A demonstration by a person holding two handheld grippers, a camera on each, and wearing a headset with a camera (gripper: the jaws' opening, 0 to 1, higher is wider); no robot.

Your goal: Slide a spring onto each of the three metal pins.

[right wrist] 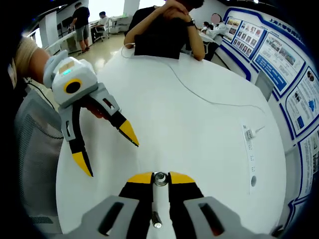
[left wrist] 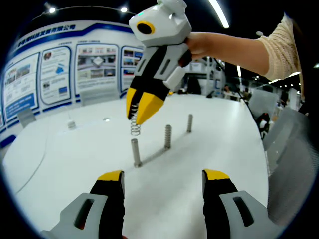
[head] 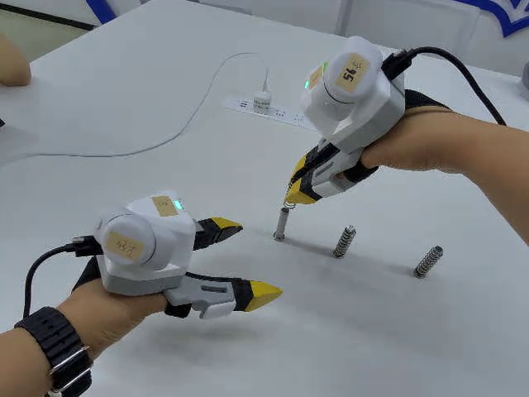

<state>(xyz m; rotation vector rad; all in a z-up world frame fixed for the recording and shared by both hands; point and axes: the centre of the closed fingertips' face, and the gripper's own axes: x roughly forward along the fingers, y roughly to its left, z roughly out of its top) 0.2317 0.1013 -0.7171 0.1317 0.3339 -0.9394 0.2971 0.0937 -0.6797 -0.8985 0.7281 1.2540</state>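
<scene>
Two spring-clad upright pins [head: 344, 241] [head: 428, 260]; third spring [left wrist: 134, 125] just above bare pin [head: 282, 223].

Bright, even light comes from ceiling strip lights [left wrist: 218, 12] overhead. The white tabletop [head: 149, 107] shows mild glare and only faint, soft shadows beside the bare pin [head: 282, 223]. The head view is sharp. Both gripper views bow strongly toward their edges, where wall posters [left wrist: 60, 69] curve and soften.
</scene>
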